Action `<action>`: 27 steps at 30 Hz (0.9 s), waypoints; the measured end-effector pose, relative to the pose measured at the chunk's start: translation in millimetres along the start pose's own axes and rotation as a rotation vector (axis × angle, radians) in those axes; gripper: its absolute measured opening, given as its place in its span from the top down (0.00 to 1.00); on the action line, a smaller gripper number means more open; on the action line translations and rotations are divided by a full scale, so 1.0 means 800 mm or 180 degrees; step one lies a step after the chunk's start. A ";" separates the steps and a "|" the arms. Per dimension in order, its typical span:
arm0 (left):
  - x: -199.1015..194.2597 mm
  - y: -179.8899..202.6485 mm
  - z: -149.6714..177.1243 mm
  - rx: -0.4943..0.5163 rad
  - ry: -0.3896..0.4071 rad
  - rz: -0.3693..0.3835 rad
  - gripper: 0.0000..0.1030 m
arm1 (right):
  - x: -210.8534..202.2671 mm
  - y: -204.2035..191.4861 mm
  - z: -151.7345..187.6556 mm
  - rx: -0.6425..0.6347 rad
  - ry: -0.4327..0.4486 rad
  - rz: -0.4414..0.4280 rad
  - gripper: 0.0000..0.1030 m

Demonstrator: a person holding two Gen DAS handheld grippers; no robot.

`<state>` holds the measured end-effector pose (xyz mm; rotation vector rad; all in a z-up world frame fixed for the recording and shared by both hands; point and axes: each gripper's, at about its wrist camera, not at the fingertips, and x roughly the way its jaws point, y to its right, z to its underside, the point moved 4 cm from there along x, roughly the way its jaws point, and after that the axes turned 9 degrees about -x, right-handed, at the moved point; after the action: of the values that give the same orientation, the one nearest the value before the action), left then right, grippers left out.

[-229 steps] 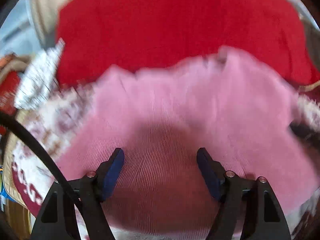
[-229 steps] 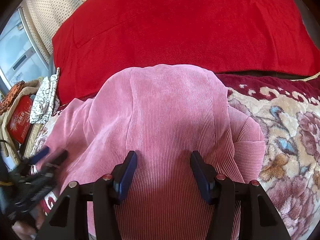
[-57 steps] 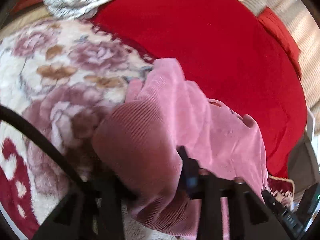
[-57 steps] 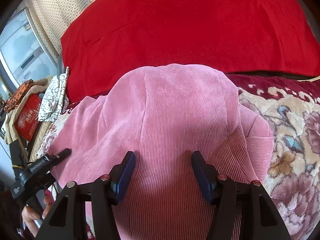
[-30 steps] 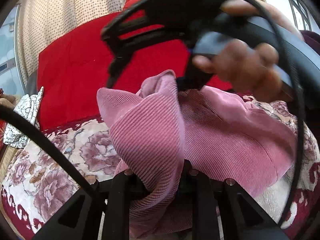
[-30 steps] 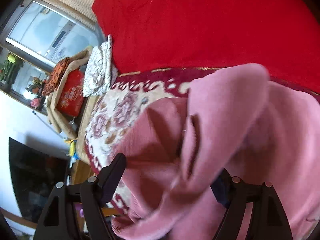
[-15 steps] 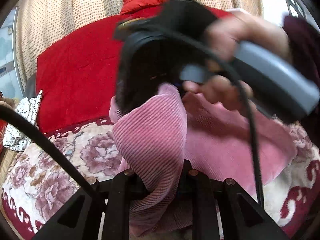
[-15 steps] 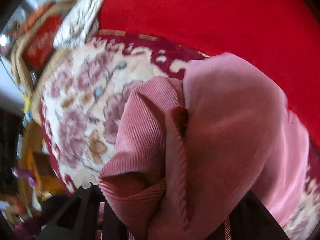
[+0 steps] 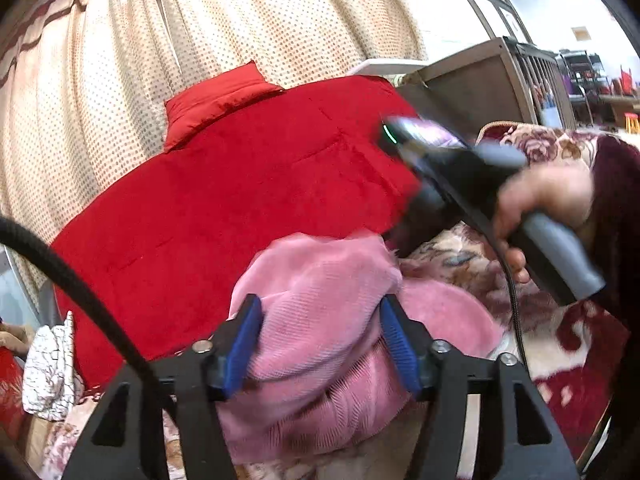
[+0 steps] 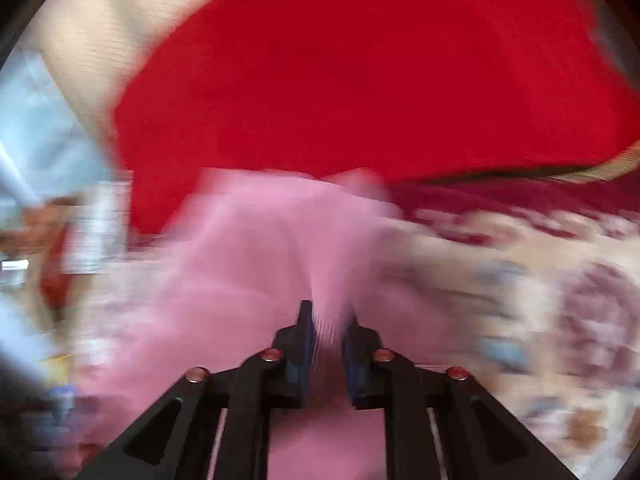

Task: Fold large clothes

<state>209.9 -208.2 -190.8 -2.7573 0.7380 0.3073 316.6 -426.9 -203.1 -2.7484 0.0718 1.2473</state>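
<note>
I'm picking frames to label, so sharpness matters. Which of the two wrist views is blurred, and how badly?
Right wrist view: heavy motion smear across the pink garment, red blanket and floral rug; only the right gripper itself stays crisp. Left wrist view: mostly sharp on the left gripper and dotted curtain, with blur limited to the person's hand. Both show fisheye bending.

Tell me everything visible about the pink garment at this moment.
The pink garment is a ribbed, corduroy-like fabric, bunched in a thick rumpled heap on the floral blanket, in front of the red cover. A fold bulges between the left gripper's blue pads, whose jaws have just been opening. The right gripper has just closed, pinching a ridge of the cloth; that view is blurred.
</note>
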 end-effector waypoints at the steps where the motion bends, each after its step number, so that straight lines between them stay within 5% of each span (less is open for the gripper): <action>1: -0.002 -0.012 0.001 -0.0036 -0.0013 -0.0033 0.38 | 0.020 0.022 0.010 0.0103 -0.0138 0.0149 0.90; 3: -0.005 -0.046 0.000 -0.0256 -0.0037 -0.0020 0.38 | 0.042 0.054 0.025 0.0574 -0.0276 -0.0260 0.90; 6: -0.012 -0.114 -0.004 -0.1028 0.0044 0.0102 0.38 | 0.015 0.045 0.006 0.0404 0.0030 -0.0329 0.90; 9: 0.024 -0.152 0.013 -0.1503 -0.0345 0.0066 0.38 | -0.009 0.018 -0.007 0.0462 0.0210 -0.0797 0.89; 12: 0.049 -0.142 0.030 -0.1378 -0.0649 -0.0002 0.38 | -0.028 -0.014 -0.011 0.0341 0.0303 -0.1101 0.83; 13: 0.052 -0.135 0.035 -0.1251 -0.0700 -0.0063 0.38 | -0.034 -0.026 -0.011 0.0278 0.0320 -0.1174 0.72; 16: 0.048 -0.119 0.039 -0.1021 -0.0719 -0.0104 0.32 | -0.051 -0.043 -0.004 0.0390 0.0394 -0.1586 0.12; 22: 0.051 -0.110 0.044 -0.0915 -0.0782 -0.0196 0.29 | -0.026 -0.087 0.008 0.0450 0.0184 -0.1907 0.12; 24: 0.050 -0.110 0.046 -0.0929 -0.0790 -0.0167 0.34 | -0.006 -0.096 0.012 0.0556 0.0044 -0.1936 0.12; 26: 0.052 -0.108 0.050 -0.0986 -0.0853 -0.0092 0.67 | 0.010 -0.102 0.015 0.0659 -0.0024 -0.2000 0.13; 27: 0.059 -0.109 0.049 -0.1021 -0.0884 -0.0029 0.73 | 0.017 -0.104 0.014 0.0708 -0.0042 -0.2007 0.13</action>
<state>289.7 -144.5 -222.9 -2.9181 0.6507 0.8544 325.2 -342.7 -213.4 -2.2905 -0.5726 0.9999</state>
